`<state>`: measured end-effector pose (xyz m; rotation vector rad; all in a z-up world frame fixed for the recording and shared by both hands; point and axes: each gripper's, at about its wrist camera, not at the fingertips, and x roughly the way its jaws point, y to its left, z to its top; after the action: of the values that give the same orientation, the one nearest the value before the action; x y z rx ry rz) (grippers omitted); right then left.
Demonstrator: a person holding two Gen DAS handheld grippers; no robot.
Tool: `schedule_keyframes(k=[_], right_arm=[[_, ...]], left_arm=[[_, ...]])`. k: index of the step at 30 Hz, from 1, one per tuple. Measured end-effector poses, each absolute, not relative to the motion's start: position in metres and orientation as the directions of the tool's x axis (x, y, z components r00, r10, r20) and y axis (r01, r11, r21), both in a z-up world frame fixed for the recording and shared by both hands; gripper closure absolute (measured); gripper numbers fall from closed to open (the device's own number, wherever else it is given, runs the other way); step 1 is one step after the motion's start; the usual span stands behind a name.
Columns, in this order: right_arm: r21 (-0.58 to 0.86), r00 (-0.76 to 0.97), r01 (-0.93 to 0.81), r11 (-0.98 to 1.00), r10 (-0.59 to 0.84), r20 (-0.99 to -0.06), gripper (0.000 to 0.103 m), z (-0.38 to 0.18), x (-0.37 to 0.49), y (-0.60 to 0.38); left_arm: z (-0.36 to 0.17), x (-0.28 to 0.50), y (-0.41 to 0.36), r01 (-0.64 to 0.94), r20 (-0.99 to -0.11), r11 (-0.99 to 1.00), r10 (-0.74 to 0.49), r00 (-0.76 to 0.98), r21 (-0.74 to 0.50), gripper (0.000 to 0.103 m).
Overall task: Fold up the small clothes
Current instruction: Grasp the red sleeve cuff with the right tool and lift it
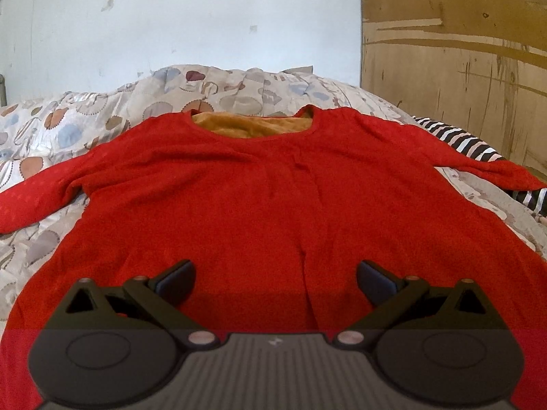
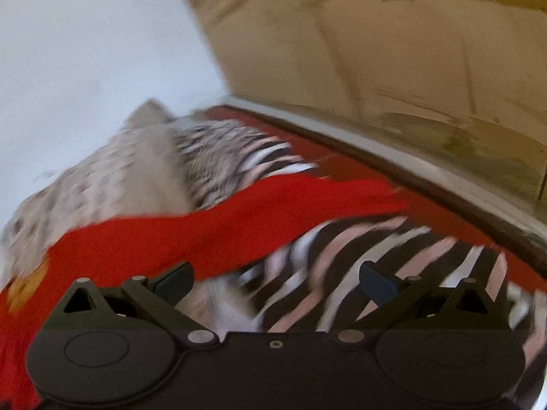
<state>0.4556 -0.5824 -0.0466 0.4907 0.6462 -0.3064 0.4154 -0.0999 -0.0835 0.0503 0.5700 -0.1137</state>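
Observation:
A small red long-sleeved top (image 1: 259,191) lies spread flat on a bed, neck away from me, with an orange lining (image 1: 253,124) showing in the neck opening and both sleeves stretched out sideways. My left gripper (image 1: 276,282) is open and empty, hovering over the top's lower hem. In the blurred right wrist view, one red sleeve (image 2: 259,212) runs across a black-and-white striped cloth (image 2: 342,273). My right gripper (image 2: 276,282) is open and empty just in front of that sleeve.
A patterned beige quilt (image 1: 85,119) covers the bed under the top. The striped cloth (image 1: 458,140) lies at the right side. A white wall (image 1: 171,17) stands behind the bed and a plywood panel (image 1: 461,51) stands at the right.

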Motion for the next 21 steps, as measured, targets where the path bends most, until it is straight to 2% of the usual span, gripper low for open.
schedule_keyframes(k=[3, 7, 13, 16, 17, 19, 21], right_arm=[[0.415, 0.720, 0.537, 0.734, -0.143, -0.680, 0.000, -0.057, 0.473, -0.616], [0.573, 0.749, 0.598, 0.561, -0.136, -0.649, 0.001, -0.073, 0.478, -0.646], [0.603, 0.747, 0.628, 0.492, -0.166, -0.643, 0.002, -0.087, 0.494, -0.649], [0.613, 0.760, 0.620, 0.490, -0.179, -0.625, 0.007, -0.089, 0.501, -0.650], [0.620, 0.762, 0.621, 0.479, -0.184, -0.621, 0.012, -0.091, 0.503, -0.652], [0.631, 0.759, 0.635, 0.445, -0.210, -0.616, 0.030, -0.096, 0.505, -0.657], [0.652, 0.756, 0.650, 0.391, -0.241, -0.609, 0.064, -0.101, 0.501, -0.661]], left_arm=[[-0.084, 0.415, -0.102, 0.119, -0.539, 0.993, -0.087, 0.838, 0.025, 0.000], [-0.086, 0.414, -0.106, 0.114, -0.537, 0.992, -0.070, 0.841, 0.050, 0.000], [-0.086, 0.414, -0.108, 0.112, -0.534, 0.992, -0.061, 0.843, 0.064, 0.000], [-0.087, 0.414, -0.109, 0.112, -0.532, 0.991, -0.057, 0.845, 0.071, 0.000], [-0.087, 0.414, -0.109, 0.112, -0.532, 0.991, -0.056, 0.845, 0.073, 0.000], [-0.087, 0.414, -0.109, 0.112, -0.531, 0.991, -0.056, 0.845, 0.073, 0.000], [-0.087, 0.414, -0.109, 0.112, -0.531, 0.991, -0.056, 0.845, 0.073, 0.000]])
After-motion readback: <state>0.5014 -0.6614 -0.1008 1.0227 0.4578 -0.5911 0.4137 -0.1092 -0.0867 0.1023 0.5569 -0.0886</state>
